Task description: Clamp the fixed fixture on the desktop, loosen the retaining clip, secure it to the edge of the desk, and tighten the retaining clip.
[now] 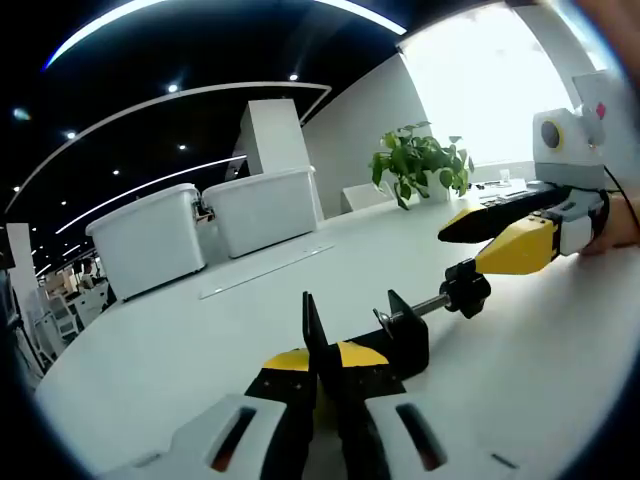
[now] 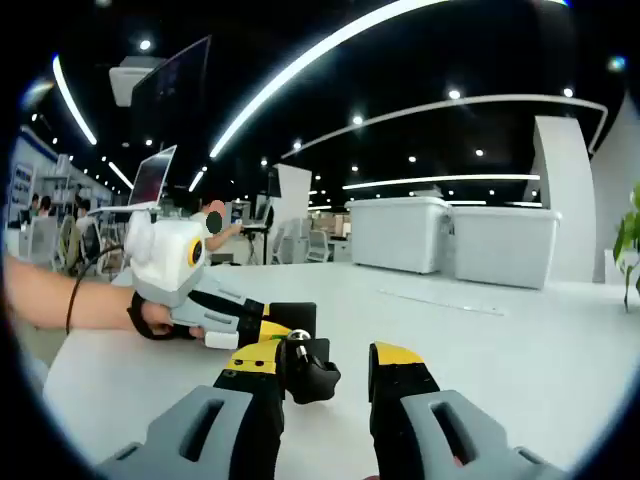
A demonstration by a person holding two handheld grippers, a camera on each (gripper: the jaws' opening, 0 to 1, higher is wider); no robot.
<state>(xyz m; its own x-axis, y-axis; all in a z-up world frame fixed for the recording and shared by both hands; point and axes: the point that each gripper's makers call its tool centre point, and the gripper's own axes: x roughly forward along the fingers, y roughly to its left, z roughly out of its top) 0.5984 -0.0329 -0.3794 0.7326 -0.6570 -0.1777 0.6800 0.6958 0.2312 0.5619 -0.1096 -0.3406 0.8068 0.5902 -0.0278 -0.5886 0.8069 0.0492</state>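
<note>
Looking along your left gripper (image 1: 322,372), you have its yellow-tipped black jaws clenched on the clamp fixture (image 1: 385,335), a matte black C-shaped bracket standing on the smooth white desk (image 1: 180,330). A bare metal threaded screw runs out of the bracket to a lobed black knob (image 1: 466,287) at its far end. Your right gripper (image 1: 512,232) comes in from the right, its tapered yellow and black jaws meeting the knob from above and behind; from this side you cannot tell whether they pinch it. Behind it sit two white, rounded plastic storage bins (image 1: 205,228) and a leafy green potted plant (image 1: 418,162) in front of a bright window. Along your right gripper (image 2: 322,372), the jaws stand apart, released, with the black knob (image 2: 307,370) just inside the left-hand jaw and a gap to the other, so nothing is gripped. Past the knob you see the left gripper (image 2: 262,325) with its glossy white body, held in a hand (image 2: 160,318), and the black fixture (image 2: 292,318) sits at its tips on the matte white desk (image 2: 500,340). The white bins (image 2: 455,235) line the desk's far side.
</note>
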